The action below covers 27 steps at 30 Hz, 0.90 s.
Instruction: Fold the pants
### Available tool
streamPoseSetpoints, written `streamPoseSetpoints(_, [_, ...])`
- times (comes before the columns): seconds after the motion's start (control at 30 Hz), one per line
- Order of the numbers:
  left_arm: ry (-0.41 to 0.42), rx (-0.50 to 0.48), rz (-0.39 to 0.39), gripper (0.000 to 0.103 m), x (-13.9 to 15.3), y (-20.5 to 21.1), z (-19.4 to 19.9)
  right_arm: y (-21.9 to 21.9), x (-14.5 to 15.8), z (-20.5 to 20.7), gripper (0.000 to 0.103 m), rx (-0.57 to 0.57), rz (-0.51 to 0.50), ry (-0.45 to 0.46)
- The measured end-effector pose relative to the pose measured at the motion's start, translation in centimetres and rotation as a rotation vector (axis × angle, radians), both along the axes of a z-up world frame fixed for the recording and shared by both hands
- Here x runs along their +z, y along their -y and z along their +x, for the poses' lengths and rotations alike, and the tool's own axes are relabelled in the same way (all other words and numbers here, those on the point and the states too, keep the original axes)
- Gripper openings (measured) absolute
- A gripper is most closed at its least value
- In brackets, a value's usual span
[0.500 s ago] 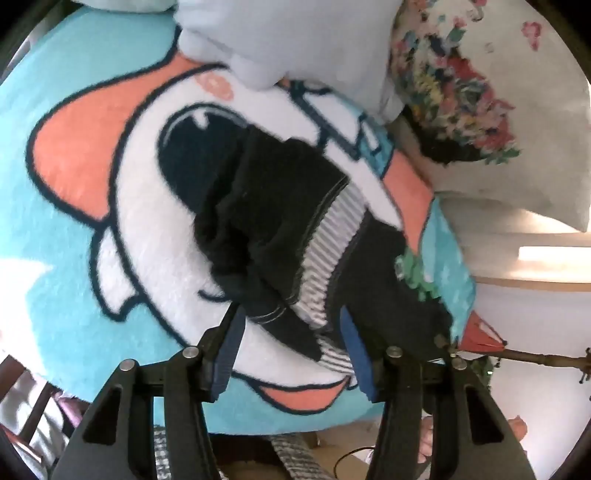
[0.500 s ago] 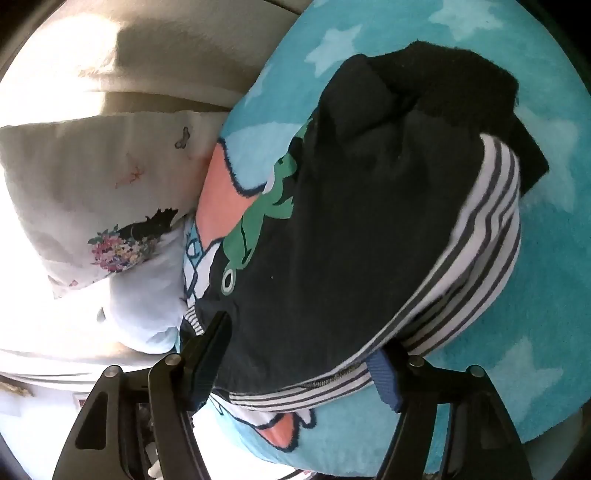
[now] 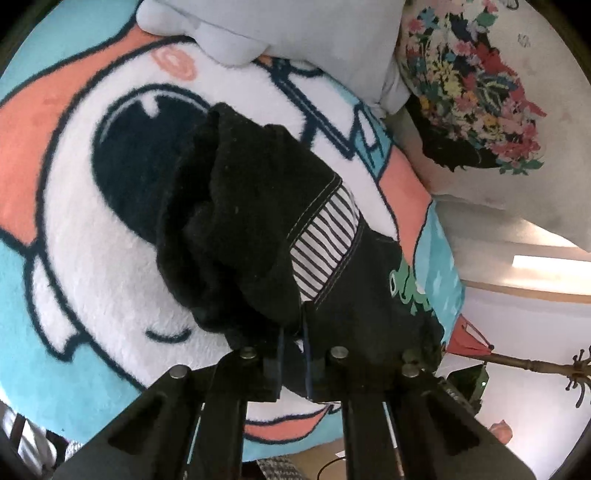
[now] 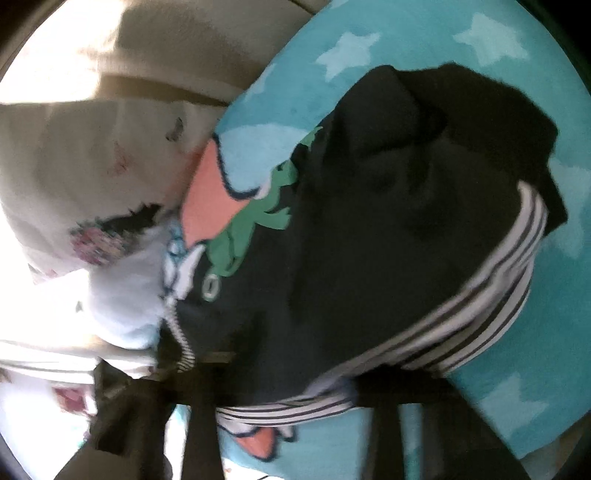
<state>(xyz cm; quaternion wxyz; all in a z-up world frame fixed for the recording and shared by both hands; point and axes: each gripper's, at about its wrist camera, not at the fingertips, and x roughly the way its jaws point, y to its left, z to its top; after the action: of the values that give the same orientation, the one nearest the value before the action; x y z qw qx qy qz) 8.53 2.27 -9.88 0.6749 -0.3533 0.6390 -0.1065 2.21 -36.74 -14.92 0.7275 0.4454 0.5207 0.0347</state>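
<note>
Small black pants (image 3: 251, 236) with a black-and-white striped panel (image 3: 325, 243) and a green dinosaur print lie bunched on a blue, white and coral cartoon blanket (image 3: 96, 258). My left gripper (image 3: 291, 354) is shut on the near edge of the pants. In the right wrist view the same pants (image 4: 388, 229) fill the middle, their striped waistband (image 4: 480, 314) curving along the near side. My right gripper (image 4: 291, 402) sits at the waistband edge; the cloth covers its fingertips, and the frame is blurred.
A pale blue cushion (image 3: 295, 33) and a cream pillow with a flower print (image 3: 476, 85) lie beyond the blanket. The blanket's edge (image 3: 454, 295) drops off to the right, with a pale floor and a wooden stand below.
My left gripper has closed from open onto the pants' near edge. My right gripper has pushed forward under the striped waistband, and its view has blurred.
</note>
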Motion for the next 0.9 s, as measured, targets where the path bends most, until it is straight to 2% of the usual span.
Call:
streamPoseSetpoints(0.13, [0.023,0.009,0.013,0.007,1.4,-0.5,-0.4,0.4,1.3,-0.5,0.005,0.007,-0.012,0.089])
streamPoseSetpoints(0.27, [0.045,0.023,-0.014,0.006,2.9,-1.0,-0.4,0.1,4.5,0.0,0.005,0.031,-0.092,0.186])
streamPoseSetpoints(0.33, [0.067,0.028,-0.015,0.006,3.8,-1.0,0.2,0.0,5.7,0.7,0.005,0.035,-0.114,0.214])
streamPoseSetpoints(0.43, [0.093,0.031,-0.009,0.006,4.8,-0.6,2.0,0.2,6.1,2.4,0.005,0.055,-0.104,0.194])
streamPoseSetpoints(0.6, [0.161,0.043,0.089,0.006,5.7,0.7,7.2,0.2,7.0,7.5,0.005,0.08,-0.162,0.19])
streamPoseSetpoints(0.8, [0.18,0.016,0.22,0.007,3.8,2.4,12.2,-0.6,5.5,15.5,0.007,0.095,-0.236,0.161])
streamPoseSetpoints(0.87, [0.16,0.014,0.219,0.013,3.0,2.0,12.8,-0.7,4.8,17.2,0.018,0.094,-0.268,0.124])
streamPoseSetpoints(0.9, [0.15,0.017,0.205,0.015,2.7,1.7,12.8,-0.8,4.4,17.8,0.036,0.094,-0.281,0.108])
